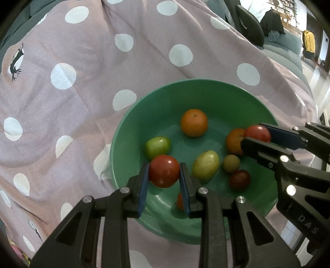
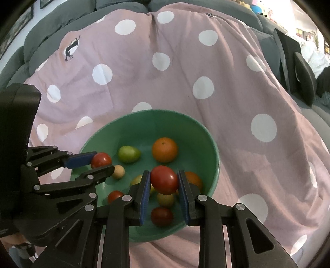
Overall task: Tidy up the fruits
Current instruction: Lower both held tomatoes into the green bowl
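Left tomato: a red tomato (image 1: 164, 173) sat pinched between the blue pads of the left gripper (image 1: 164, 175), above the near-left rim of the green bowl (image 1: 132, 115).
Right tomato: a second red tomato (image 2: 164, 180) was clamped in the right gripper (image 2: 164, 181), over the bowl's right side.
Key relation: both fruits hung directly over the bowl's hollow, neither touching the loose fruit below, so the drop looked straight down for either hand.
Below: two oranges, green and yellow fruit, a dark tomato.
Surroundings: spotted pink cloth (image 1: 82, 103) beneath the bowl.

A pink polka-dot cloth (image 1: 86, 107) covers the grey sofa (image 2: 68, 18).
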Available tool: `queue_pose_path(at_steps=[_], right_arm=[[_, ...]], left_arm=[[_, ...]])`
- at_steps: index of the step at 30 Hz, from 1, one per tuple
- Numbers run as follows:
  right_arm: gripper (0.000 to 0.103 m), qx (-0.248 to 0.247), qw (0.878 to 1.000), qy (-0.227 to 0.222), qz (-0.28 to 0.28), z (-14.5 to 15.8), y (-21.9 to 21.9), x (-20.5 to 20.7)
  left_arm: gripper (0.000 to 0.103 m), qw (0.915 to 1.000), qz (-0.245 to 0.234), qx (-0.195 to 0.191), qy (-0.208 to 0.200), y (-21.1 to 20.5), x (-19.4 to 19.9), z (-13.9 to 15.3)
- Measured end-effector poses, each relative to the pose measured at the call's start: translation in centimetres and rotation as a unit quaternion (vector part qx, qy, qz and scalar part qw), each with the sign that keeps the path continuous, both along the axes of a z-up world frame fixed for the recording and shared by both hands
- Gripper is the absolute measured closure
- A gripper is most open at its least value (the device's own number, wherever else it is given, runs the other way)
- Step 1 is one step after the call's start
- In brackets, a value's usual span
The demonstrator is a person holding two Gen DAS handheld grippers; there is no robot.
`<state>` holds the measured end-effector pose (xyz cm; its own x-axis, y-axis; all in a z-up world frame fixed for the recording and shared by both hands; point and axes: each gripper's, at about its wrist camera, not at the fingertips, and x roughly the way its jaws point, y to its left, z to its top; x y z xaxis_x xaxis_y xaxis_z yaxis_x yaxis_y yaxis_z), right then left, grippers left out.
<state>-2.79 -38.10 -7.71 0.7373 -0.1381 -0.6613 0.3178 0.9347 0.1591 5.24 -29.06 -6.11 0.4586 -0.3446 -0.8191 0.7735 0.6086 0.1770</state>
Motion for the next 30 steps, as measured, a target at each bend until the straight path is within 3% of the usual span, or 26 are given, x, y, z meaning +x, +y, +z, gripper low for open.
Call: queue_pose_path(at_steps=[30], right_arm=[[0.076,-0.011,1.000,0.019,-0.008,-0.55,0.19,0.19]], left_arm=[[0.074,0.9992,-0.008,0.038,-0.001,-0.83,0.54,-0.95]])
